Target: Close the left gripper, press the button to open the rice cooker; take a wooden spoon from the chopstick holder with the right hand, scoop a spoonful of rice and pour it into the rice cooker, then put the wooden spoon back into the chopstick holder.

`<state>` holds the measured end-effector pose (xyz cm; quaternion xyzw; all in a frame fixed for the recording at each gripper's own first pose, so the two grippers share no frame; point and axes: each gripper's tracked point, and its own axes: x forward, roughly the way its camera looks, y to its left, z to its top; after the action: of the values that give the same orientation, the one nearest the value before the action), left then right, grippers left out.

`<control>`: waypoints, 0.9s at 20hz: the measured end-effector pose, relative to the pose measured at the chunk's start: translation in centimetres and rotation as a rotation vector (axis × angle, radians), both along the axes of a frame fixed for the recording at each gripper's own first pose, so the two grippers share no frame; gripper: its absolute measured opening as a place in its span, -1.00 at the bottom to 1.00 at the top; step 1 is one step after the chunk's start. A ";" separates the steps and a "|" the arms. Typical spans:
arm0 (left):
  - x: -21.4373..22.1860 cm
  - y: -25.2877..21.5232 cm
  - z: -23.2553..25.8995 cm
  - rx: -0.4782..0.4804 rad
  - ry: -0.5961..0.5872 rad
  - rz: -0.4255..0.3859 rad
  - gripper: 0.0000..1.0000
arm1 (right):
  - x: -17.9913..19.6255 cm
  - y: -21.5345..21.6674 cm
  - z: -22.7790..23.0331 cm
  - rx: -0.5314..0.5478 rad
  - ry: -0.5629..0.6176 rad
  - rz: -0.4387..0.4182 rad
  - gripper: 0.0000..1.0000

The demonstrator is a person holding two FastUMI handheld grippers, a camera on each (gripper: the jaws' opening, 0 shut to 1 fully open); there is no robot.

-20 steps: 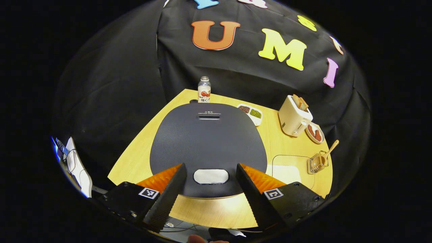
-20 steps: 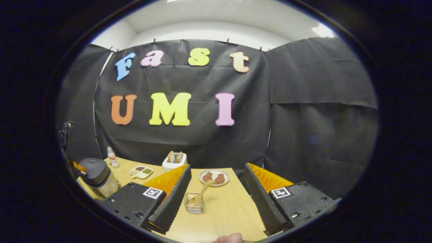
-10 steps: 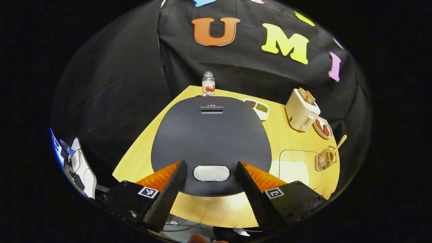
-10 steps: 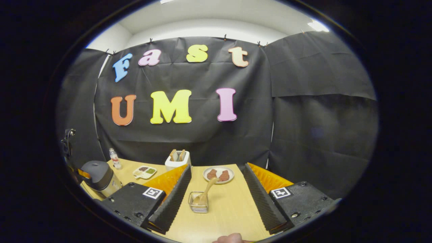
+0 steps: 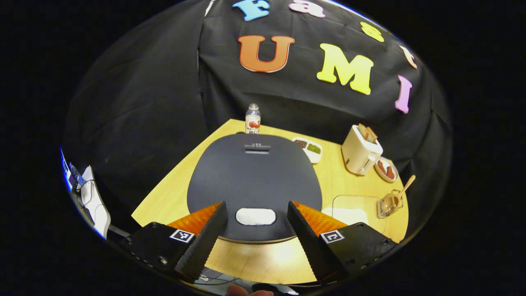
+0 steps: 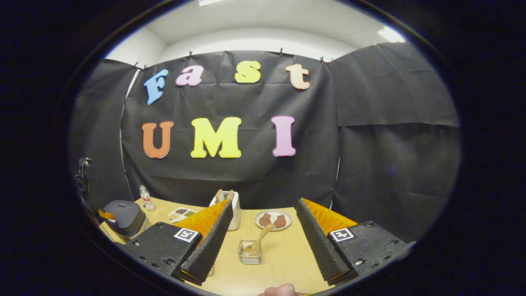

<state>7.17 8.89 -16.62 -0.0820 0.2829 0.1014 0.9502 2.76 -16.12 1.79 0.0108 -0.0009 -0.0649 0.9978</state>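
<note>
Both grippers are spread wide and holding nothing. The left gripper [image 5: 255,230] hangs over the front edge of the rice cooker [image 5: 254,181], with the pale oval button [image 5: 255,216] sitting right between its 2 fingers, not touching as far as I can tell. The lid is down, so step 1 isn't done: the fingers need to come together first, then push down on that button.

My guess is the button is a stiff spring latch, so it wants a firm straight press with the closed tips, dead centre. The cooker looks heavy enough not to slide.

The right gripper [image 6: 263,242] is aimed at the chopstick holder [image 6: 250,253], a small clear tub with the wooden spoon [image 6: 259,242] leaning out of it, handle tilted up and to the right. The spoon is probably light, rigid and a bit slick, and the holder looks like it could tip, so I'd pinch the handle high up and lift along its tilt.

Around it: a toaster [image 5: 361,150], a plate [image 5: 385,169] with 2 reddish pieces on it, a 2-compartment dish [image 5: 308,147], a bottle [image 5: 252,119] behind the cooker, and a clear container with white rice [image 5: 349,209] just beside the holder. Nothing blocks either reach; the toaster and plate sit behind the holder.
</note>
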 end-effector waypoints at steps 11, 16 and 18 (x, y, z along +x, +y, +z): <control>-2.4 -6.1 17.5 0.097 -0.486 -0.173 0.90 | -1.6 5.8 5.7 0.049 -0.080 0.037 0.99; -6.0 -10.2 19.9 0.111 -0.624 -0.232 0.89 | -3.8 8.5 6.3 0.041 -0.104 0.044 1.00; -6.9 -10.7 20.1 0.130 -0.648 -0.242 0.89 | -4.6 9.6 6.0 0.016 -0.112 0.053 1.00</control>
<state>0.29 -1.79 3.53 -0.0153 -0.0329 -0.0253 0.9990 -1.82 -6.48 7.76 0.0227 -0.0559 -0.0378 0.9975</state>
